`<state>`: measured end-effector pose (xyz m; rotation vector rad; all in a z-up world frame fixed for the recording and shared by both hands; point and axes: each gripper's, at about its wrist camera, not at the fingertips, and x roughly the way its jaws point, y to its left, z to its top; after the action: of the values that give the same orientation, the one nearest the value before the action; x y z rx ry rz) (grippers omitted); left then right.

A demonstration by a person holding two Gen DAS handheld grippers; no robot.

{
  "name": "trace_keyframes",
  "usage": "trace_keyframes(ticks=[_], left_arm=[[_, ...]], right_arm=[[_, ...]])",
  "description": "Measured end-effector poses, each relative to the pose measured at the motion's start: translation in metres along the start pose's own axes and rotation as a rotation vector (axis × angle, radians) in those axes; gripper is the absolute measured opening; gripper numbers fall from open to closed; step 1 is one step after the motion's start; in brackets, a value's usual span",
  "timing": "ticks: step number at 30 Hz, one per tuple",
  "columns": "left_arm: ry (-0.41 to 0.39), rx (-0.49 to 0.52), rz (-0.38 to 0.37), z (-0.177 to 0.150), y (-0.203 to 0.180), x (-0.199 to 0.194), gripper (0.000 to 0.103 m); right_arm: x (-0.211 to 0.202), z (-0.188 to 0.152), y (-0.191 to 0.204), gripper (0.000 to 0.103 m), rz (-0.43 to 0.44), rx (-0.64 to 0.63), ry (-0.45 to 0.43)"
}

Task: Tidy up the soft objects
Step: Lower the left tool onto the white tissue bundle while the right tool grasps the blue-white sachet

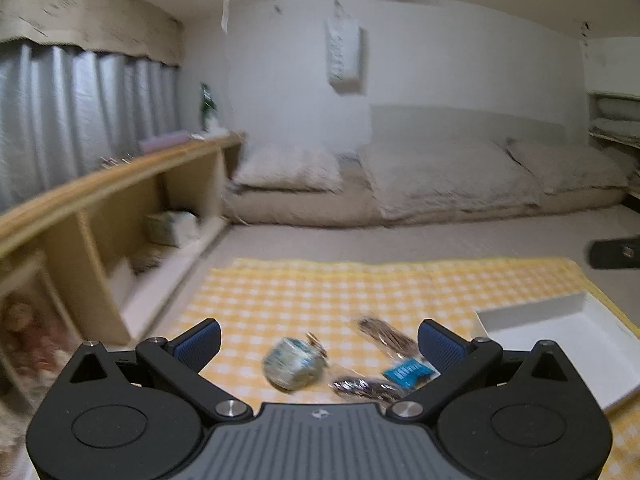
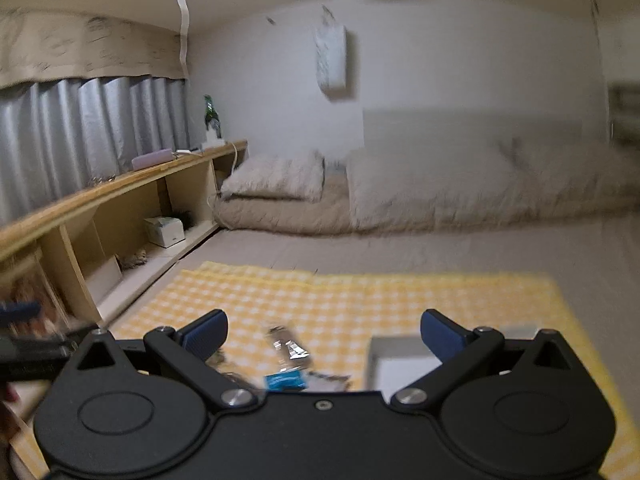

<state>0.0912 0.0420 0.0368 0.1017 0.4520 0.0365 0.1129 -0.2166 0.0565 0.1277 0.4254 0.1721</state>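
Left gripper (image 1: 319, 342): nearest the lens, jaws spread wide, nothing between them
Bundle (image 1: 293, 363): round and soft-looking, on the cloth (image 1: 320, 292) at 12 o'clock of the left gripper, just ahead; blurred
Packets (image 1: 382, 336): small wrapped ones at 1 to 2 o'clock of the bundle, long axes slanted
Box (image 1: 576, 344): white, open, at 3 o'clock, apart
Right gripper (image 2: 323, 330): also spread, empty; the left looks nearer the bundle
Obstacles: none seen on the approach
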Motion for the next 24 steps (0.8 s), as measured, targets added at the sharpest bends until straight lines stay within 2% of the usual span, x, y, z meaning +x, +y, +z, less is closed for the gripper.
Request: trace_keyframes(ticks=[3,5,8,10,15,21,24], left_arm=[[0.072,0.018,0.029,-0.017,-0.003,0.022,0.103],[0.159,0.003,0.019,-0.03,0.001,0.039,0.103],[0.273,-0.083,-0.012,-0.048,0.013,0.061,0.102],[0.334,-0.098,-0.025,-0.057,0.018,0.073,0.1],[0.41,-0.061,-0.059,-0.075,0.019,0.092,0.087],[0.516,-0.094,-0.1,-0.092,0.019,0.117,0.081],[0.547,-0.117,-0.107,-0.098,0.02,0.125,0.077]], right_arm=[[0.028,-0.003,0.001,0.103,0.007,0.038,0.044],[0.046,-0.013,0.003,0.103,-0.004,0.044,0.087],[0.079,-0.027,0.005,0.095,0.037,0.076,0.218],[0.099,-0.038,0.006,0.094,0.073,0.102,0.303],[0.135,-0.064,0.014,0.086,0.115,0.109,0.452],[0.178,-0.097,0.022,0.079,0.13,0.186,0.641],[0.191,-0.11,0.03,0.077,0.125,0.185,0.707]])
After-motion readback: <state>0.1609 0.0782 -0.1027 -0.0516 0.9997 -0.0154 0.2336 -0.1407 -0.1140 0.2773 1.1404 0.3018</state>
